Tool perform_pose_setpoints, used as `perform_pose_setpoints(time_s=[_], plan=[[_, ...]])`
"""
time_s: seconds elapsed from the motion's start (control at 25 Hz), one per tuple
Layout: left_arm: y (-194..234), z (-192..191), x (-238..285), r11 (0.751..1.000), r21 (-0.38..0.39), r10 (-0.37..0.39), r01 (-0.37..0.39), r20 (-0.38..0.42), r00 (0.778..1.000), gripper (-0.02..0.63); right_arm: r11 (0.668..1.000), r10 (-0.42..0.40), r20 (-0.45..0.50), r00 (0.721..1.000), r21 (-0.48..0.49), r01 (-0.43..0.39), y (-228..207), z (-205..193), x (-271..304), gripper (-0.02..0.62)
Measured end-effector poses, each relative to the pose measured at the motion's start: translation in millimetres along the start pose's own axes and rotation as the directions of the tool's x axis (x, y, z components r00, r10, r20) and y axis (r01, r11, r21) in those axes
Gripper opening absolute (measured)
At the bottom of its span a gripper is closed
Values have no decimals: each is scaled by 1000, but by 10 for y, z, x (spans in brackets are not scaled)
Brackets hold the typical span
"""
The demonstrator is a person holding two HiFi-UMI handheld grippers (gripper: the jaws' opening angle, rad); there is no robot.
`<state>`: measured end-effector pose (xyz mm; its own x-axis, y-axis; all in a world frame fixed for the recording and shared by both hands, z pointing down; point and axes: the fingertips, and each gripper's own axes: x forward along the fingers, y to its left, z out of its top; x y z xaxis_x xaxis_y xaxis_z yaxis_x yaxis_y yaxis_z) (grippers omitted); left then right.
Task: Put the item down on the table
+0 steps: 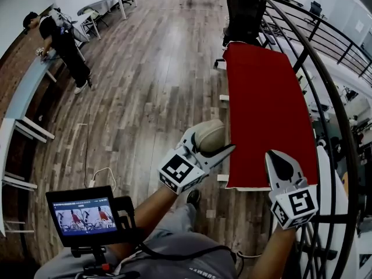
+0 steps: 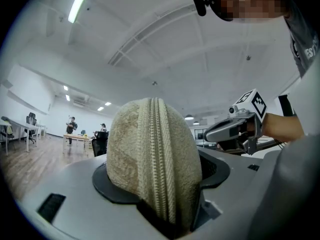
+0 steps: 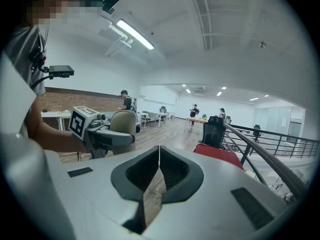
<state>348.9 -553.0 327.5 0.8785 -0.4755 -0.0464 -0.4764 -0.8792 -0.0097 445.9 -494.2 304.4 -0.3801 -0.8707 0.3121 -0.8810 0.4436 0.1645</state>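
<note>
A beige fabric pouch with a zip along its edge sits upright between the jaws of my left gripper, which is shut on it. In the left gripper view the pouch fills the middle and hides the jaw tips. It is in the air, just left of the near corner of a long red table. My right gripper hangs over that table's near end, its jaws closed together with nothing between them. From the right gripper view the jaws meet in a thin line, and the pouch shows at left.
A black curved railing runs along the table's right side. A black office chair stands at the table's far end. A person leans at a desk far left. A small monitor is mounted near my body, above wooden floor.
</note>
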Motion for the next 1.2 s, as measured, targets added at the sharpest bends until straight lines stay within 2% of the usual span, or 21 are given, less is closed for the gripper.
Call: perform_pose_setpoints(time_s=[0.28,0.48,0.6,0.76,0.88,0.96,1.04,1.2], plan=[[713,-152,929,999,-14,-51,52,10,999,319,999,-45,-20,999,9,45,-769,-6,772,6],[940,-164,1402,997,-29,-77,77,0,997,319,998,-60,-45,997,25,61,-1202,-18,1046,6],[1082,-285,1600,997,-37,-71,71,-2,998,319,998,-60,-43,997,26,61,-1393,-82,1210,6],[1188,-659,1992,997,-68,-45,45,-11,999,319,998,-42,-45,998,36,43,-1749,-452,1419,6],[1262,-800,2176,996,-90,-13,11,-19,1000,319,999,-19,-44,999,37,20,-1914,-568,1494,6],[1323,-802,2257,991,-131,5,-7,-13,1000,319,999,-4,-48,999,35,5,-1982,-556,1531,6],[1370,-826,2413,979,-205,20,-20,-2,1000,319,999,8,-55,998,38,-6,-2122,-576,1567,6],[1464,-1045,2882,927,-372,46,-37,14,999,319,998,22,-92,996,61,-16,-2501,-787,1635,6]])
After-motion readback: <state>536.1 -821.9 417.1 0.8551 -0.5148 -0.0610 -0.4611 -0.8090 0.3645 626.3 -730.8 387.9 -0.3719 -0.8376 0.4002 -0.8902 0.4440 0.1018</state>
